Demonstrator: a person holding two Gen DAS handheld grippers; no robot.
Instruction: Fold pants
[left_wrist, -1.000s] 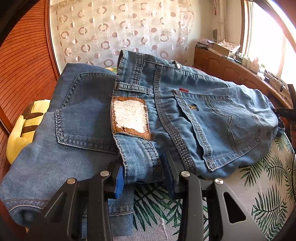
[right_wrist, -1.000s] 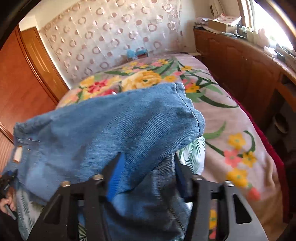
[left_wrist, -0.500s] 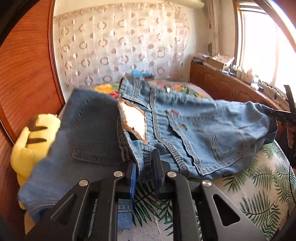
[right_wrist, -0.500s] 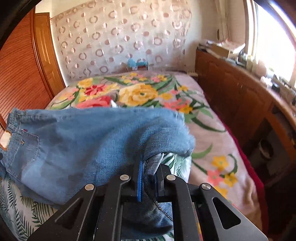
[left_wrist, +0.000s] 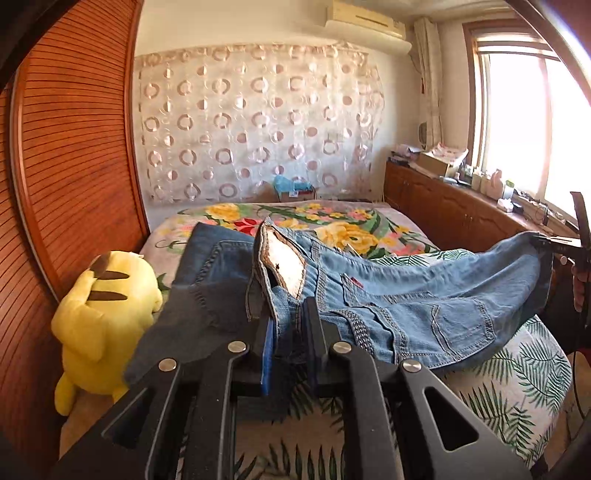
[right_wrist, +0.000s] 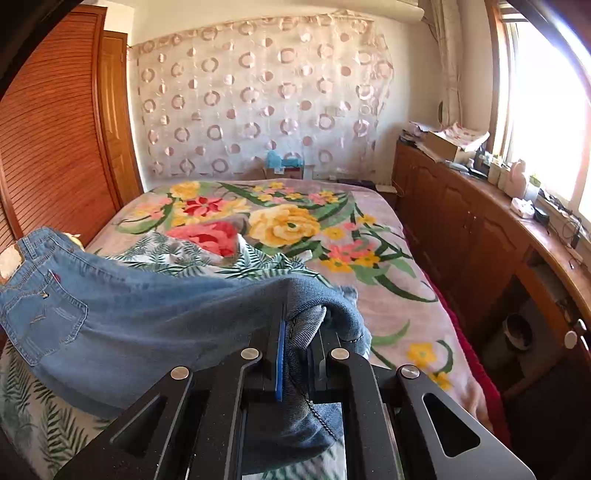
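Note:
Light blue jeans hang stretched between my two grippers above the bed. My left gripper is shut on the waistband end, next to the white leather patch. My right gripper is shut on the folded leg end of the same jeans. In the left wrist view the right gripper shows at the far right, holding the leg end. A second, darker pair of jeans lies under the waistband at the left.
The bed carries a floral blanket and a palm-leaf sheet. A yellow plush toy sits at the bed's left edge against the wooden slatted wall. A wooden cabinet with clutter runs along the right under the window.
Both grippers closed on the light jeans and lifted them off the bed, pulling them taut. Both cameras now sit higher and look further across the room.

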